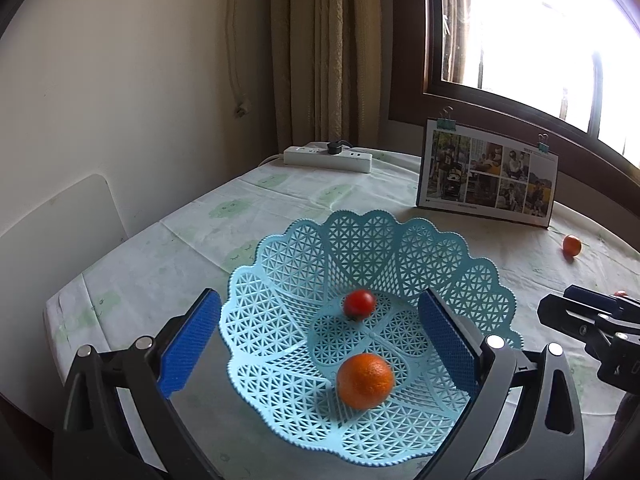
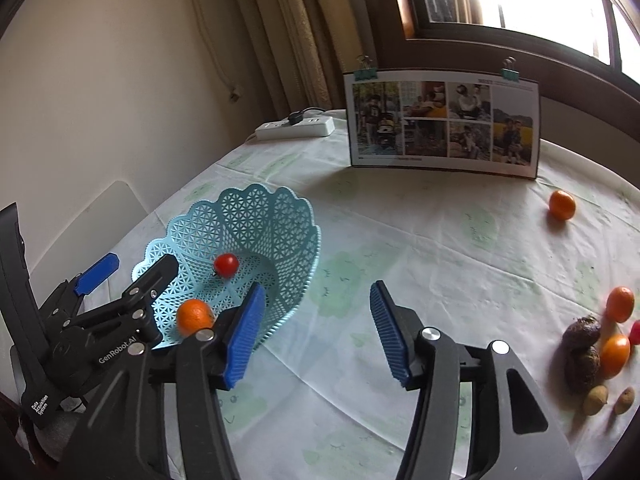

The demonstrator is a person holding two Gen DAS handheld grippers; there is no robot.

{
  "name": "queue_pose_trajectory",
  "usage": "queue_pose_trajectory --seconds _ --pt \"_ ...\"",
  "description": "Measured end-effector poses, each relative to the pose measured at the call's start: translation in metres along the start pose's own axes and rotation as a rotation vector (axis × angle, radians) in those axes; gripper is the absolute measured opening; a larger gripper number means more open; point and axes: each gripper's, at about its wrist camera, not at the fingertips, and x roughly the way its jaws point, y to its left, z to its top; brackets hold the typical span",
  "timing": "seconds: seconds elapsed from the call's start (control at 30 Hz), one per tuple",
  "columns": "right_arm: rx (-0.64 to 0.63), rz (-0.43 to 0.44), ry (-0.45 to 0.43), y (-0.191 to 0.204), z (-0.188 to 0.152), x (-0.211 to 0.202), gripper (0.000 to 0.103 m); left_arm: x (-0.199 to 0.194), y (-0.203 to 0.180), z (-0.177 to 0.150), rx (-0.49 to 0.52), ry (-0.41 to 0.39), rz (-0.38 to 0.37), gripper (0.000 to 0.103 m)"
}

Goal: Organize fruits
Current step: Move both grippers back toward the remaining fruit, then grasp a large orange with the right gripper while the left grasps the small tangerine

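A light blue lattice basket stands on the table. Inside lie an orange and a small red tomato. My left gripper hangs open over the basket with nothing between its blue pads. My right gripper is open and empty above the cloth, just right of the basket. More fruit lies on the table's right side: an orange, two small oranges, two dark wrinkled fruits and two small brown ones.
A photo board held by binder clips stands at the back. A white power strip lies by the curtain. A white chair back rises beyond the table's left edge. A window sits behind the board.
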Motion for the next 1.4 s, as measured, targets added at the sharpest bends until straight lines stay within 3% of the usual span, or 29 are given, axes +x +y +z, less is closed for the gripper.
queue_pose_trajectory --seconds 0.37,0.8,1.17,1.4 --pt "0.084 -0.085 -0.025 -0.054 -0.013 -0.030 0.056 -0.010 -0.037 0.006 0.067 -0.010 -0.050 0.100" --pt "0.262 -0.248 -0.035 -0.170 -0.024 -0.070 0.056 -0.022 -0.101 0.004 0.170 -0.005 -0.145 0.100" --pt "0.312 -0.340 0.010 -0.240 -0.024 -0.058 0.056 -0.030 -0.149 -0.002 0.246 0.010 -0.198 0.100" --pt "0.286 -0.343 0.062 -0.258 -0.017 -0.033 0.056 -0.030 -0.170 -0.004 0.281 0.038 -0.226 0.100"
